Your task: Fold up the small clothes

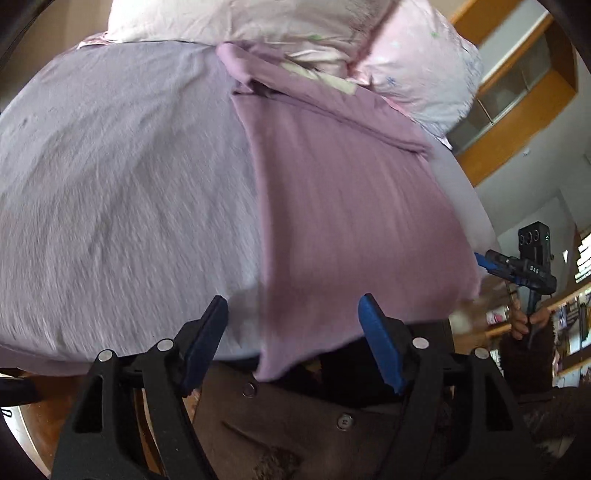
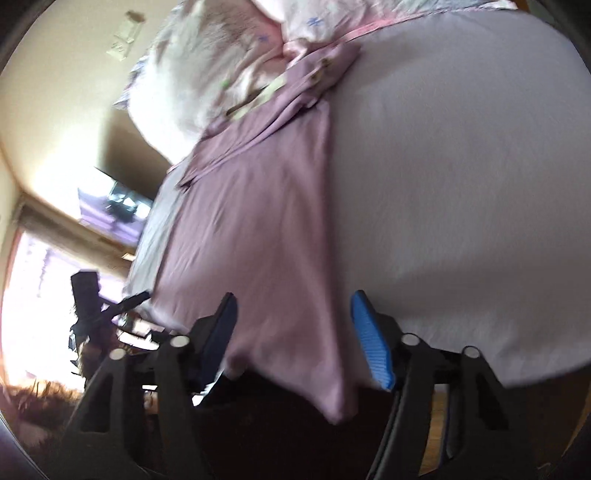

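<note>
left gripper (image 1: pixel 293 341): jaws spread wide, nothing between the pads; the near left corner of the garment hangs over the bed edge between them, not pinched.
right gripper (image 2: pixel 295 338): also wide open, empty; the garment's other near corner droops between its fingers, no contact that I can see.
mauve garment (image 1: pixel 351 206): lies lengthwise on the bed, mostly flat, long and narrow. Looks like side parts are already turned in, but motion blur makes that a guess. Collar or placket end with small buttons (image 2: pixel 320 70) is at the far end, touching the pillows.
bed sheet (image 1: pixel 110 184): pale lilac, garment sits toward one side of it.
pillows (image 1: pixel 258 22): pale pink, stacked at the head, well apart from both grippers.
operator: brown buttoned coat (image 1: pixel 295 424) just behind the left gripper.
progress: early to middle, I'd judge. Cloth is laid out and narrowed; no crosswise fold yet.
left to do: pinch both near corners, carry hem toward collar, flatten.
</note>
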{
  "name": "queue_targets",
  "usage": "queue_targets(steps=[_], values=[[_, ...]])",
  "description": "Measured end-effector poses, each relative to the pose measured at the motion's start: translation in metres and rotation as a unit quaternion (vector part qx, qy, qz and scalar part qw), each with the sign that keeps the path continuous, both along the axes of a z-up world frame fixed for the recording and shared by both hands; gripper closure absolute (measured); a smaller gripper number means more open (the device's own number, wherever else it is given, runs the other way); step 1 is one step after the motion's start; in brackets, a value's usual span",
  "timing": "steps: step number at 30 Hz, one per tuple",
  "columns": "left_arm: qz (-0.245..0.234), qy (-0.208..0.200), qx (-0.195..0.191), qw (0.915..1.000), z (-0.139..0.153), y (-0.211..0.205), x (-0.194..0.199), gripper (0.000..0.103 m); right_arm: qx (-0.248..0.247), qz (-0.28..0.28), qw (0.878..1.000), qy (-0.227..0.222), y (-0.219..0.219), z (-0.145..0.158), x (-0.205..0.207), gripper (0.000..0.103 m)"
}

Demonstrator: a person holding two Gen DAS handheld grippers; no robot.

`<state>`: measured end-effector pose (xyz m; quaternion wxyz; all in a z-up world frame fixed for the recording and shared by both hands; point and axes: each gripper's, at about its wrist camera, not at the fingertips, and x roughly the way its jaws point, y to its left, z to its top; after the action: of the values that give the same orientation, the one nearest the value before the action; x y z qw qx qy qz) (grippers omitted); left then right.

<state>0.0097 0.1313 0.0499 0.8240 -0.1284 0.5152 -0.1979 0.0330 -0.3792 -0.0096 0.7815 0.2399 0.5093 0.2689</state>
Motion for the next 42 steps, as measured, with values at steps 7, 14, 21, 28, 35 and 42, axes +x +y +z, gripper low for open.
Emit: queue_targets(steps=[7,14,21,28,35,42], values=[[-0.018,-0.007,0.068,0.9975,-0.003,-0.019,-0.020,0.087,0.026,0.007,1.000,0.014,-0.001,-0.013,-0.019,0.091],[-0.016,0.007,0.048,0.9987,-0.002,-0.018,-0.009,0.102,0.089,-0.012,0.996,-0.013,-0.006,0.003,-0.008,0.098],[0.015,-0.031,0.013,0.9993,0.025,-0.001,0.031,0.102,0.174,-0.046,0.982,-0.062,-0.015,0.042,0.036,0.098],[0.050,-0.065,-0.060,0.9949,0.053,0.012,0.129,0.103,0.244,-0.101,0.964,-0.041,-0.022,0.049,0.132,0.098],[0.115,-0.049,-0.059,0.9904,0.048,0.012,0.283,0.103,0.313,-0.191,0.930,0.023,-0.016,0.016,0.253,0.098],[0.170,-0.011,-0.070,0.9830,0.011,0.030,0.355,0.103,0.292,-0.246,0.921,0.075,-0.004,-0.033,0.316,0.098]])
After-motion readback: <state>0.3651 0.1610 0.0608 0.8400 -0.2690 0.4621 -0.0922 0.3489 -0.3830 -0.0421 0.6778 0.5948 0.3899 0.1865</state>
